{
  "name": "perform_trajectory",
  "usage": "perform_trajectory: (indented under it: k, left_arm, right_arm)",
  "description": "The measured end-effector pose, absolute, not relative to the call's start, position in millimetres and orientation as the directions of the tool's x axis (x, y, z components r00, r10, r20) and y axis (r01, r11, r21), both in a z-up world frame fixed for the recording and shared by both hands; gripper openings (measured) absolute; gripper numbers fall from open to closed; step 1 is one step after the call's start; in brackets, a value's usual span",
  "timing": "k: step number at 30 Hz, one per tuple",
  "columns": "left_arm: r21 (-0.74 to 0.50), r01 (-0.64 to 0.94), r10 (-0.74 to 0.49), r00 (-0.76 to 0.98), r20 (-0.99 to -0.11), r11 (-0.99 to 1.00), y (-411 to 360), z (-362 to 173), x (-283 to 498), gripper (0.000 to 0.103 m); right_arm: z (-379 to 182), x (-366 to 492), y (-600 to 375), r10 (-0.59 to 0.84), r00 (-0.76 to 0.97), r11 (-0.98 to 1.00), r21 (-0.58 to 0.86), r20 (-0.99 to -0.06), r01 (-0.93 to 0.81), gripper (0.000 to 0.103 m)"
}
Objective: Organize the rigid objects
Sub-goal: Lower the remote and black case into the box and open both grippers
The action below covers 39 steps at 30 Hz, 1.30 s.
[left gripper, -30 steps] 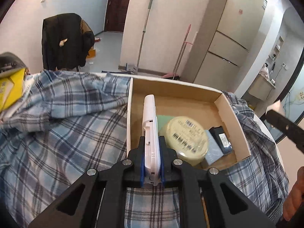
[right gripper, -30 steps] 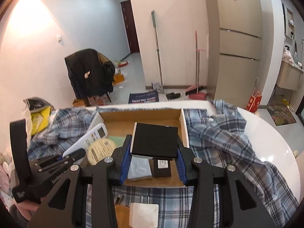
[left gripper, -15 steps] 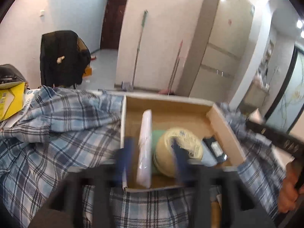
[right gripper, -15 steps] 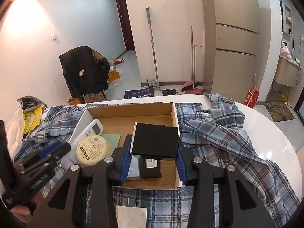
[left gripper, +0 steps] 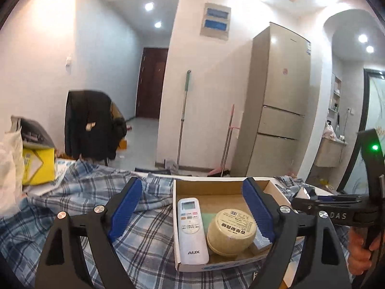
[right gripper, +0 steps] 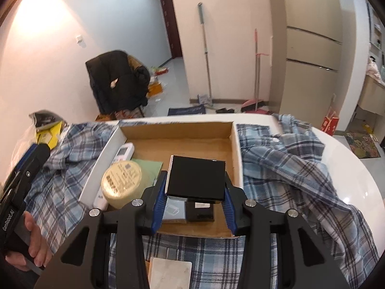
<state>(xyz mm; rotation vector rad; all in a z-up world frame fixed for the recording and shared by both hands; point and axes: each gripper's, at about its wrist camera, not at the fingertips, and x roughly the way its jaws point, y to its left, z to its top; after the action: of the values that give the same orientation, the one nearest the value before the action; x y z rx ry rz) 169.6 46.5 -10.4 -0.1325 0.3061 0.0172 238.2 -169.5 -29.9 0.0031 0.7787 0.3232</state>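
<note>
A shallow cardboard box (left gripper: 217, 185) sits on a blue plaid shirt (left gripper: 154, 224) spread over a white round table (right gripper: 349, 168); the box serves as the landmark for all positions. Left gripper (left gripper: 192, 208): its two blue-padded fingers (left gripper: 125, 207) stand wide apart and hold nothing, one over the shirt to the left of the box, the other over the box's right half. Inside the box, along its left wall, a white remote control (left gripper: 191, 231) lies flat, screen end toward the far wall. Just right of the remote stands a round cream-coloured tin (left gripper: 231, 231) with a printed lid, partly covering a green card (right gripper: 146, 167) on the box floor. Right gripper (right gripper: 193, 193): its blue pads are closed on a flat black square case (right gripper: 196, 178), held roughly level above the near right part of the box. Beneath the case, on the box floor, lie a pale blue packet (right gripper: 173, 210) and, touching it on the right, a small black item with a white label (right gripper: 201, 210). In front of the box's near wall, a white square tile (right gripper: 170, 273) rests on the shirt. Beyond the box stand a refrigerator (left gripper: 279, 106), a mop (left gripper: 182, 118) against the wall, and a chair draped with a dark jacket (left gripper: 92, 125).
</note>
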Motion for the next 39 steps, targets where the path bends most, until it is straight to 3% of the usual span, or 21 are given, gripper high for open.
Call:
perform_trajectory:
  k: [9, 13, 16, 19, 23, 33, 34, 36, 37, 39]
  left_arm:
    - [-0.026, -0.031, 0.023, 0.958, -0.285, 0.999, 29.5, -13.7, 165.6, 0.087]
    - [-0.063, -0.063, 0.041, 0.954, -0.297, 0.996, 39.9, -15.1, 169.2, 0.09]
    - [-0.106, -0.07, 0.034, 0.949, -0.313, 0.992, 52.1, -19.3, 178.7, 0.103]
    - [-0.115, -0.087, 0.039, 0.927, -0.373, 0.99, 65.1, -25.1, 197.5, 0.103]
    - [-0.215, -0.116, 0.014, 0.905, -0.425, 0.97, 86.7, -33.8, 205.8, 0.103]
    - [-0.261, -0.144, 0.004, 0.881, -0.473, 0.954, 95.8, -41.4, 215.0, 0.103]
    - [-0.259, -0.143, 0.004, 0.882, -0.471, 0.955, 95.7, -40.8, 214.7, 0.103]
    - [-0.255, -0.137, 0.001, 0.883, -0.47, 0.957, 93.2, -39.3, 213.9, 0.103]
    - [-0.252, -0.134, -0.001, 0.882, -0.471, 0.958, 92.5, -39.2, 214.3, 0.103]
    - [-0.247, -0.128, -0.005, 0.88, -0.475, 0.961, 90.5, -38.5, 213.9, 0.103]
  right_arm:
    - [-57.7, 253.4, -173.5, 0.318, 0.575, 0.942, 0.184, -0.754, -0.28, 0.04]
    - [-65.7, 259.3, -167.5, 0.303, 0.561, 0.946, 0.171, -0.77, -0.275, 0.04]
    - [-70.2, 265.9, -151.7, 0.286, 0.55, 0.946, 0.138, -0.785, -0.294, 0.04]
    - [-73.7, 276.3, -137.2, 0.27, 0.531, 0.945, 0.116, -0.803, -0.304, 0.04]
    - [-71.5, 293.7, -125.0, 0.267, 0.526, 0.944, 0.108, -0.807, -0.312, 0.04]
    - [-76.7, 304.3, -105.6, 0.243, 0.527, 0.943, 0.072, -0.814, -0.325, 0.041]
    - [-76.5, 304.5, -107.0, 0.247, 0.525, 0.942, 0.076, -0.814, -0.326, 0.042]
    - [-73.8, 303.1, -109.4, 0.244, 0.539, 0.946, 0.075, -0.806, -0.316, 0.061]
    - [-71.6, 302.1, -111.2, 0.249, 0.549, 0.946, 0.079, -0.798, -0.315, 0.066]
    - [-66.6, 298.9, -114.5, 0.257, 0.557, 0.945, 0.083, -0.79, -0.318, 0.065]
